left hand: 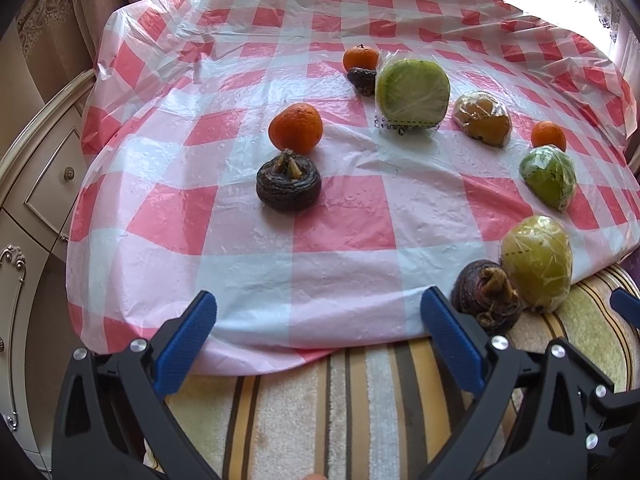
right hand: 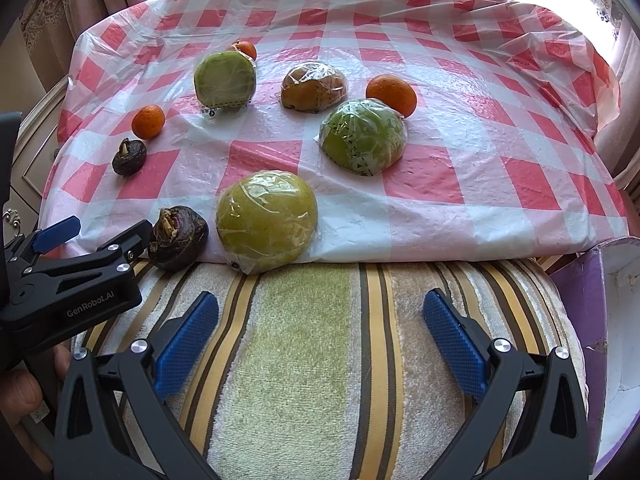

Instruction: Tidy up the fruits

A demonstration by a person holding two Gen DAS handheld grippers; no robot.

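While both of my grippers hang short of the fruit, their jaws stand wide and hold nothing. From the left gripper, the nearest piece is a dark water chestnut at about two o'clock, just beside the right fingertip; I cannot tell whether they touch. It sits at the near edge of the checkered plastic sheet, pressed against a wrapped yellow-green fruit half. Another dark chestnut lies at eleven o'clock, well ahead of the jaws, with a tangerine touching it behind.

From the right gripper, which hangs over a striped towel, the yellow-green half lies at eleven o'clock, near the sheet's front edge. A wrapped green half sits at twelve, an orange just behind it. Farther back are a wrapped brown half and a pale green cut piece. The left gripper shows at nine o'clock.
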